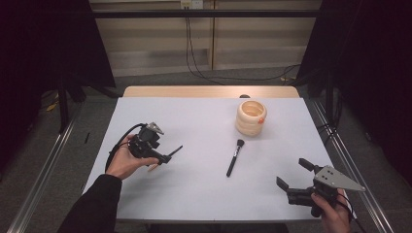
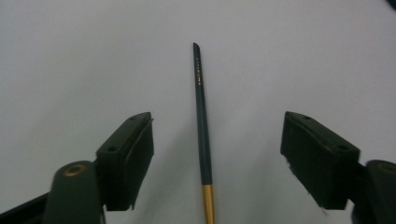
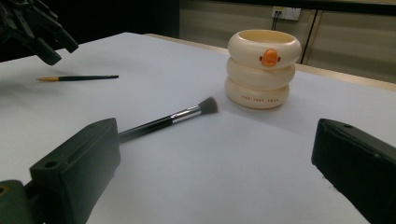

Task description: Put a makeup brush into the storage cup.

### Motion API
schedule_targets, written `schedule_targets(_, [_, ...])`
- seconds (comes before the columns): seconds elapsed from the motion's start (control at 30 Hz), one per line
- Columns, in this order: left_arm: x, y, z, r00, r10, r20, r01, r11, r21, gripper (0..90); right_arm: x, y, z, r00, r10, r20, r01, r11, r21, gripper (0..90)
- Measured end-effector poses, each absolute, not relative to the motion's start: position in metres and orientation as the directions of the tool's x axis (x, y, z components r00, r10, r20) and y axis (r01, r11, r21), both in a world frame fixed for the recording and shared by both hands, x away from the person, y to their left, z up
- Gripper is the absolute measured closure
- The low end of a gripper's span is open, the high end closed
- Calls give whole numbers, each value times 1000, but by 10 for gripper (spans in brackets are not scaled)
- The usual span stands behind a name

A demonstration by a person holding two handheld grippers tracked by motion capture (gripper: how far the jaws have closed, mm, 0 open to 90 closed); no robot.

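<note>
Left gripper (image 1: 165, 156) sits over the left half of the tabletop (image 1: 204, 184), nearer the left edge than the middle, pointing down at a slim dark-green pencil-like brush (image 2: 202, 121) with a gold band at its near end. In the left gripper view the brush lies flat on the white surface between the two black jaws, with clear space on either side; the pads are not touching it, so the jaws stand spread around it. Right gripper (image 1: 295, 174) rests low by the near right corner, held in the person's right hand (image 1: 333, 213), jaws wide apart with nothing between them. In the right gripper view a black-handled makeup brush (image 3: 168, 120) with a silver ferrule lies flat near the middle of the tabletop, bristles pointing toward a cream ringed holder (image 3: 264, 67) with an orange duck mark. The holder stands upright toward the far right corner, well apart from both grippers.
</note>
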State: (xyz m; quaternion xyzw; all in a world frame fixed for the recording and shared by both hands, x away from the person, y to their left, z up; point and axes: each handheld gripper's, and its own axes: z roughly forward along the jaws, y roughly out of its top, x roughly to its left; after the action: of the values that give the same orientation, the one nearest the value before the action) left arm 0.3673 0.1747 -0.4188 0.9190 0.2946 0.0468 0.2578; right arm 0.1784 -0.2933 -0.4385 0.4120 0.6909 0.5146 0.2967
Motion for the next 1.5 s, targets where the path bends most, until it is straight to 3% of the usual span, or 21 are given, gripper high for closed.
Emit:
schedule_targets(0.3, [373, 177, -421, 818, 567, -97, 547, -713, 440, 464, 179, -293, -439, -491, 871, 9, 262, 137, 955, 5])
schedule_targets(0.4, [375, 178, -420, 836, 536, -116, 531, -738, 417, 470, 179, -293, -439, -489, 872, 10, 265, 137, 954, 7])
schedule_targets(0.5, [376, 172, -421, 836, 537, -111, 532, -744, 405, 554, 179, -293, -439, -495, 869, 12, 264, 137, 955, 7])
schedule_targets(0.73, [378, 165, -426, 855, 512, -75, 505, -793, 340, 641, 179, -292, -439, -495, 869, 11, 265, 139, 954, 7])
schedule_targets(0.8, [380, 165, -431, 848, 526, -65, 521, -804, 286, 656, 179, -292, -439, -500, 866, 10, 265, 142, 954, 7])
schedule_targets(0.97, [383, 164, -434, 845, 528, -81, 528, -803, 277, 680, 179, -291, -439, -506, 862, 6, 264, 148, 953, 7])
schedule_targets(1.03, [384, 162, -439, 847, 526, -74, 528, -819, 225, 704, 179, -291, -439, -504, 864, 7, 264, 147, 953, 7])
schedule_targets(1.5, [386, 155, -445, 832, 553, -39, 550, -814, 186, 773, 179, -291, -439, -506, 862, 6, 262, 147, 954, 7])
